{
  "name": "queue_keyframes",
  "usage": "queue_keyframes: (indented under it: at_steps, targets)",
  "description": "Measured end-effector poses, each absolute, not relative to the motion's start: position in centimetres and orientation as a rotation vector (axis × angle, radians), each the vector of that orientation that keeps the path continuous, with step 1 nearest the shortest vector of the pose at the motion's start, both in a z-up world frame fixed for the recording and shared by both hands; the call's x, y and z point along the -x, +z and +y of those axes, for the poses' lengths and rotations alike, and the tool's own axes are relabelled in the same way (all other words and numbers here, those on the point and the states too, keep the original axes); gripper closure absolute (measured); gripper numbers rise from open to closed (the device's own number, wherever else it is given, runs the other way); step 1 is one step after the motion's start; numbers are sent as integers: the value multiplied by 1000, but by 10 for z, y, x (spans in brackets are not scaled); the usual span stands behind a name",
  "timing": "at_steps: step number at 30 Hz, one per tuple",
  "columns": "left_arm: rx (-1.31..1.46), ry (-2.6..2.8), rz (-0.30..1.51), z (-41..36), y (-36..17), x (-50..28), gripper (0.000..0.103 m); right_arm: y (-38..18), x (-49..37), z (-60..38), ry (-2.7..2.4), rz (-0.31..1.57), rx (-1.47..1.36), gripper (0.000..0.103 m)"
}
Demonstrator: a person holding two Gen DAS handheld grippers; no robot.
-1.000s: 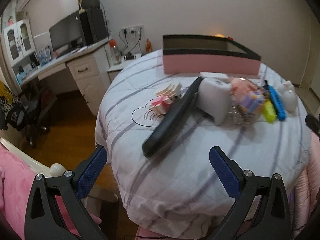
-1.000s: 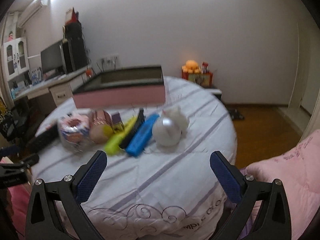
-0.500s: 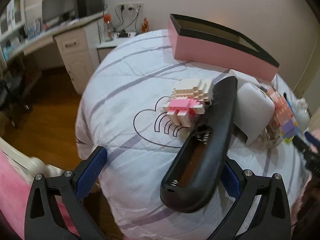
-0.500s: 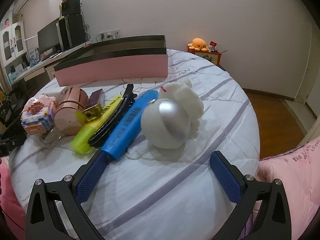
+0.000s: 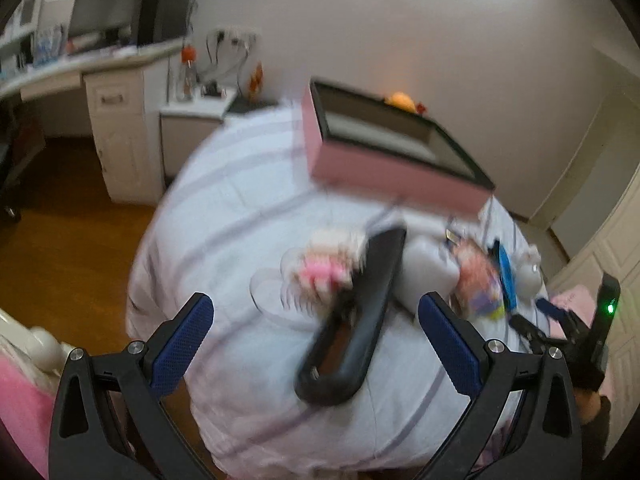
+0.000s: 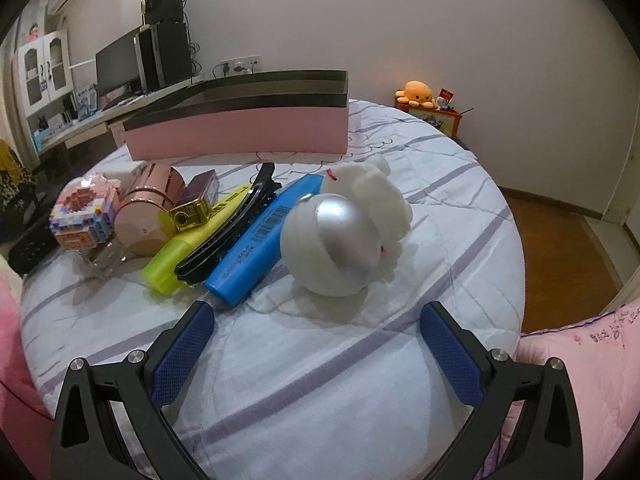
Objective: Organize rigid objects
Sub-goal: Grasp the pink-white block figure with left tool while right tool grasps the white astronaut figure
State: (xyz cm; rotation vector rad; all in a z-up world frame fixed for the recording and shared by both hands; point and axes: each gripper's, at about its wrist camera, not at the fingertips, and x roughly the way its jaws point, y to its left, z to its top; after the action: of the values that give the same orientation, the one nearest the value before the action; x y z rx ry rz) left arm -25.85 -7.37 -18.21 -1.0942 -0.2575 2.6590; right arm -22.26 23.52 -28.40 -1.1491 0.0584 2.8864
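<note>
Motion blurs the left wrist view. A long black remote (image 5: 352, 312) with its battery bay uncovered lies on the round quilted table (image 5: 224, 240), just ahead of my open left gripper (image 5: 314, 312). A pink-and-white brick figure (image 5: 320, 268) rests against the remote's left side. My right gripper (image 6: 316, 320) is open and holds nothing, a short way in front of a white toy with a silver dome (image 6: 344, 240). Left of the toy lie a blue highlighter (image 6: 264, 236), a black hair clip (image 6: 232, 232) and a yellow highlighter (image 6: 192, 240).
A pink box with a black rim (image 6: 240, 132) stands at the back of the table. A rose-gold cylinder (image 6: 148, 212), a gold-and-purple item (image 6: 196, 204) and a pastel brick cube (image 6: 82, 216) crowd the left. Pink bedding (image 6: 580, 360) borders the right edge.
The left gripper went close to the remote, then drew back and swung, blurring its view. The right gripper has come nearer to the white toy. Both stay open.
</note>
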Motion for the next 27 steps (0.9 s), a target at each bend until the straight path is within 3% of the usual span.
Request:
queue_keyframes:
  at_steps: [8,18,23,27]
  targets:
    - [1253,2691,-58,-61,-193,316,0,-263,217,246,2875,71,1108,0]
    - [1310,2675,-81,-49,-221,338,4,-254,227,269,2833,132,1068,0]
    - [1204,2702,115,-30,-221,334,46,-256,236,273,2848,172,1072,0]
    - [1192,2674,135,-28,-218,333,57,-257,242,271,2861,196,1081,0]
